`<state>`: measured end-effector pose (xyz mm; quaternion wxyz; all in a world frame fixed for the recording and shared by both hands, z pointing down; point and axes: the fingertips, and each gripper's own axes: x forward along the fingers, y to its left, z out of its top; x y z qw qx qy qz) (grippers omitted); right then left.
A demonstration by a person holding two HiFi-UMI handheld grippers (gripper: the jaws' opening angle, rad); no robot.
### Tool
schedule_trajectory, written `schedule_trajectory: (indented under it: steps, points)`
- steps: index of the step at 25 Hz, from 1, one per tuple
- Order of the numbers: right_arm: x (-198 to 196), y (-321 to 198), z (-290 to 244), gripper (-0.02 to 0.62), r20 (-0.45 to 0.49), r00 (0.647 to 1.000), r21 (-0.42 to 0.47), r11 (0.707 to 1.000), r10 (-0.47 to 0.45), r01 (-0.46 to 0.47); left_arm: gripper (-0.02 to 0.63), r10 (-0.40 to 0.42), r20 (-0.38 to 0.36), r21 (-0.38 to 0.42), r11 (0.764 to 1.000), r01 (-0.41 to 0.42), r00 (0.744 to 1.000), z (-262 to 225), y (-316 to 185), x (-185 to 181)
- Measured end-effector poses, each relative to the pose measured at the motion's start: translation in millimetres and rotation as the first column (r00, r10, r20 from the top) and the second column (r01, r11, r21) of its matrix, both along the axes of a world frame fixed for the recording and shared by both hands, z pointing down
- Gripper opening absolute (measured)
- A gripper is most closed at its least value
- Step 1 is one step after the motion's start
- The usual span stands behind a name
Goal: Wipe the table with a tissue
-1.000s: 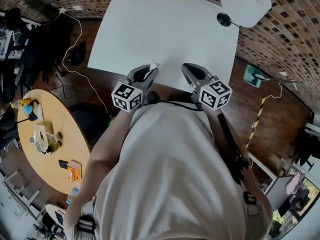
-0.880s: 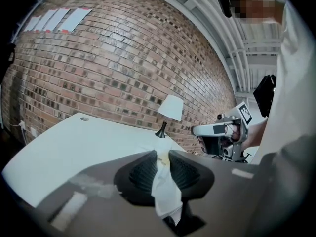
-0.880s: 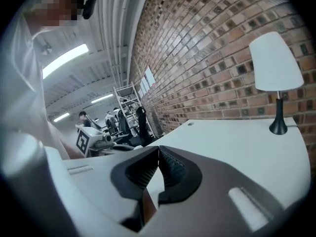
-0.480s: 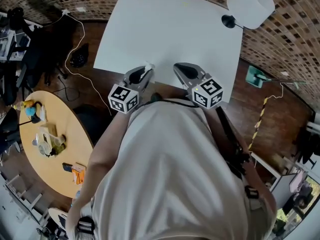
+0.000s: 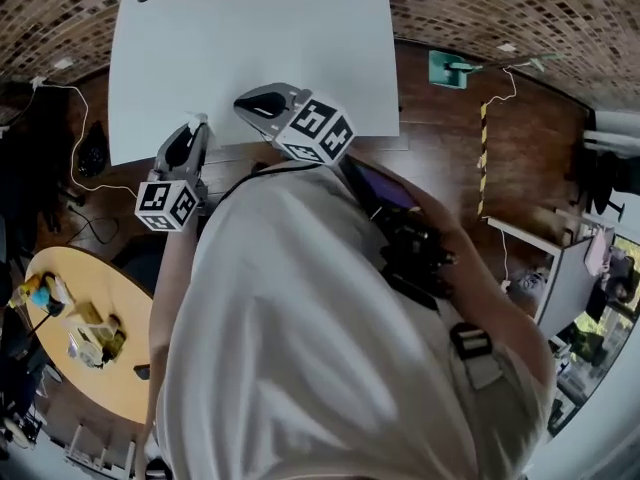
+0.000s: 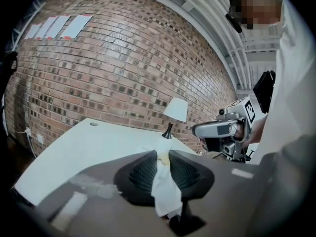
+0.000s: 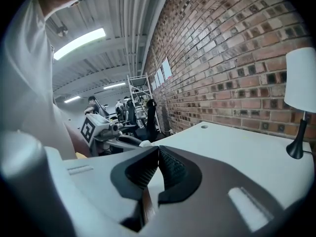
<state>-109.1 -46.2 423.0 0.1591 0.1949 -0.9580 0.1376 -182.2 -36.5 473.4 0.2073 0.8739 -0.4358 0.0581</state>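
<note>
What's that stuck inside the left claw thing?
A white tissue, pinched between the left gripper's jaws, its end hanging down. The part squeezed inside is covered.

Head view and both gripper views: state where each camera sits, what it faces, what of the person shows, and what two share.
Head view: on the person's head, looking steeply down at the white table; shirt, left gripper, right gripper show.
Left gripper view: on the left gripper, along jaws shut on the tissue, toward the brick wall; shirt at right.
Right gripper view: on the right gripper, along its shut jaws, across the white table; shirt at left.
Shared: both gripper views show the lamp and the other gripper.
</note>
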Motion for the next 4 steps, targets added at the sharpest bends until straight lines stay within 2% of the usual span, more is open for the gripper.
schedule_trajectory:
  steps: [4]
  points:
    - [-1.2,2.4,-0.4,0.008,-0.012,1.000,0.006,1.000,-0.016,0.016,0.078,-0.006,0.000,0.000,1.000,0.006,1.000,-0.6,-0.6,2.6]
